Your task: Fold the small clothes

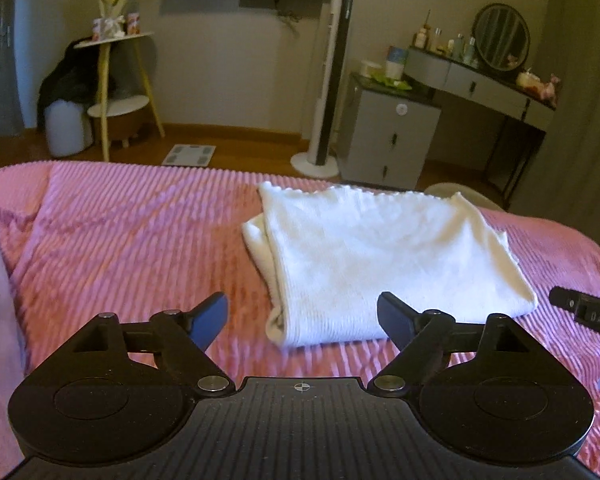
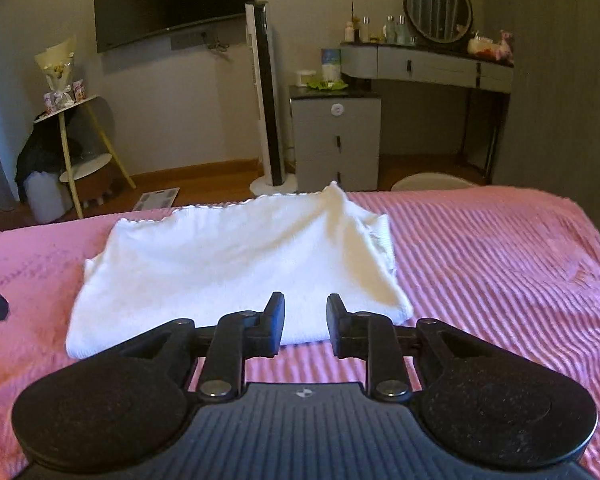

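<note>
One folded white garment (image 1: 384,264) lies on the pink ribbed bedspread (image 1: 140,248) in the left wrist view, right of centre, its far hem near the bed's edge. Spread wide and empty, the left gripper (image 1: 303,316) hovers at its near edge, with bare bedspread stretching leftward. In the right wrist view, the right gripper (image 2: 305,322) hovers over the garment's near edge, its fingers narrowly parted and empty, bedspread open rightward.

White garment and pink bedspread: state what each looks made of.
White garment: looks like a soft fine-ribbed knit, matte, with a scalloped far hem; probably cotton, though the fibre can't be confirmed. Pink bedspread: looks like plush fleece or corduroy-type fabric, shown by raised parallel ridges with a faint sheen.
</note>
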`<state>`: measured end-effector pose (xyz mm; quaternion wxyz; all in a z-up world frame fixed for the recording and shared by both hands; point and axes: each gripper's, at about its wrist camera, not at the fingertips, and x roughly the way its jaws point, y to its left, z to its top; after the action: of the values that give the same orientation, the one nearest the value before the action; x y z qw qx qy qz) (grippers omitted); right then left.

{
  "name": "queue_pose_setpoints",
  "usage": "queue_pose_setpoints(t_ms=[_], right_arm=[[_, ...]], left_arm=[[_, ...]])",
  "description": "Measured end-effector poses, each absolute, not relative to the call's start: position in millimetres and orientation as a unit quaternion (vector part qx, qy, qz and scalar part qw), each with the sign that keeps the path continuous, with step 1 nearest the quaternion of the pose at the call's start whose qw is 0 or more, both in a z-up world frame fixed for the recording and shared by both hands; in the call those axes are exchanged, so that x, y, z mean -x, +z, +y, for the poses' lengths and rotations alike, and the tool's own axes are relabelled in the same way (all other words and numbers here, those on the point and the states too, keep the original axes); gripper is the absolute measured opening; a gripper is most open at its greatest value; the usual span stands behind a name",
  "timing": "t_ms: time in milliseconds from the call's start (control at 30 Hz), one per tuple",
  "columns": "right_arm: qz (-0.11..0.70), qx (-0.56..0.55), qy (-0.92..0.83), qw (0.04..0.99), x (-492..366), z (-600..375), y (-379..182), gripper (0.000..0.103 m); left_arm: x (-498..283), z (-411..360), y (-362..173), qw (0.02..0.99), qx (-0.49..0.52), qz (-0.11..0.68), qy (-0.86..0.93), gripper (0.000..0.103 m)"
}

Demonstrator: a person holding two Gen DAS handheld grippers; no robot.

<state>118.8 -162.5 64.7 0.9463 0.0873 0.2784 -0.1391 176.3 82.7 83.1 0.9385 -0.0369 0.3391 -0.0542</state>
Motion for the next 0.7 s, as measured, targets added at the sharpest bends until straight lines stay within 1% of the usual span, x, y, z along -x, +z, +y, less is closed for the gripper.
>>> queue_pose_setpoints(t_ms=[67,100,200,267,300,333,400,533,600,700], right_arm=[[0.274,-0.112,-0.125,0.947,-126,-167,62,0.029],[0.274,-0.117,-0.123,0.947,-129,-168,59,0.034],[0.278,-0.138,-0.112,0.944,-144,-177,43,0.036],[0.285,-0.161,-0.103,0.939,-154,-183,29,0.040],[0.287,-0.173,-0.094,0.937,-160,-186,20,0.044],[0.287,-0.183,-0.085,0.936,-164,-187,13,0.044],[0.285,-0.190,-0.069,0.937,-174,-188,-3,0.044],[0.281,-0.172,-0.053,0.943,-199,-191,-27,0.044],[0.279,-0.162,-0.059,0.945,-211,-201,-34,0.042],[0.267,-0.175,-0.086,0.944,-223,-235,-40,0.039]], left_arm=[[-181,80,79,0.938,0.036,0.341,-0.052,0.094],[-181,79,75,0.937,0.039,0.342,-0.052,0.095],[-193,84,60,0.933,0.069,0.349,-0.058,0.095],[-206,90,44,0.926,0.102,0.360,-0.057,0.095],[-213,92,36,0.921,0.116,0.367,-0.054,0.095],[-220,94,28,0.917,0.131,0.373,-0.050,0.095],[-237,97,13,0.907,0.160,0.386,-0.045,0.095],[-267,96,-7,0.899,0.192,0.392,-0.048,0.095],[-284,92,-14,0.897,0.197,0.393,-0.045,0.095],[-309,86,-25,0.893,0.192,0.404,-0.039,0.095]])
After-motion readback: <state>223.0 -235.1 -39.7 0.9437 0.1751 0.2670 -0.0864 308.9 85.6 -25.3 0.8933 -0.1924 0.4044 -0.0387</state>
